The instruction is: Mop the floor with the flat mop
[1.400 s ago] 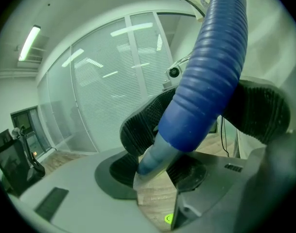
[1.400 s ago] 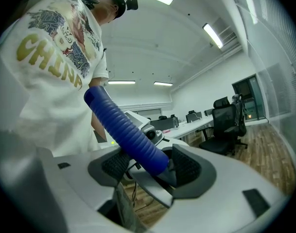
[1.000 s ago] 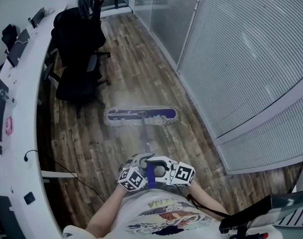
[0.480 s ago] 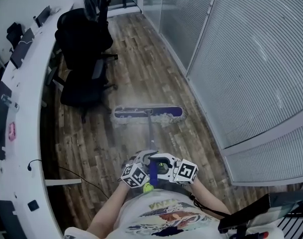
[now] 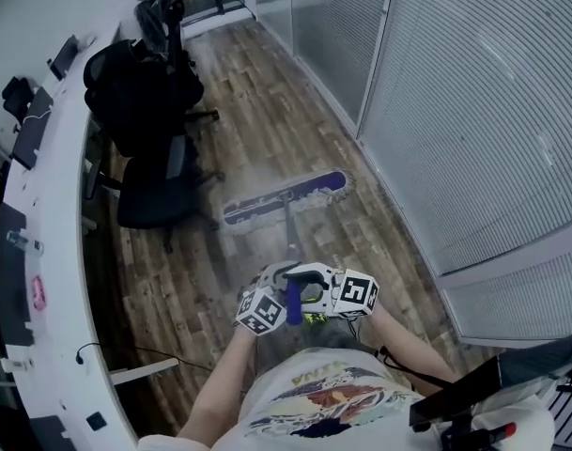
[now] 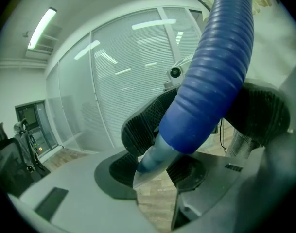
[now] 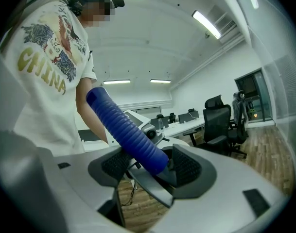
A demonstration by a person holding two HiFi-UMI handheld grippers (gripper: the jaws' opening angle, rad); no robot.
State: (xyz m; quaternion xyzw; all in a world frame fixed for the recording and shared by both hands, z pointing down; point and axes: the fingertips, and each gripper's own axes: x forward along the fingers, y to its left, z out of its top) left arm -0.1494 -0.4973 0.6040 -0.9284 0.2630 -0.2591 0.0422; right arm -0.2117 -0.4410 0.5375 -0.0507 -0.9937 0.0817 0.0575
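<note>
Closest in, the left gripper [image 5: 274, 287] and right gripper [image 5: 317, 289] each clamp the blue ribbed grip [image 5: 294, 304], pads pressed against it. The pole [image 5: 290, 231] runs down to the flat mop head [image 5: 286, 196], which lies slantwise on the wood floor [image 5: 267, 101] near an office chair [image 5: 159, 195]. Mopping looks mid-course, and the strip beyond appears still to do.

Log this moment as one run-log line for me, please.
phase: mopping | left gripper: shut on mop handle | right gripper: shut on mop handle | mop head: on wood floor, slanted, near black chair
</note>
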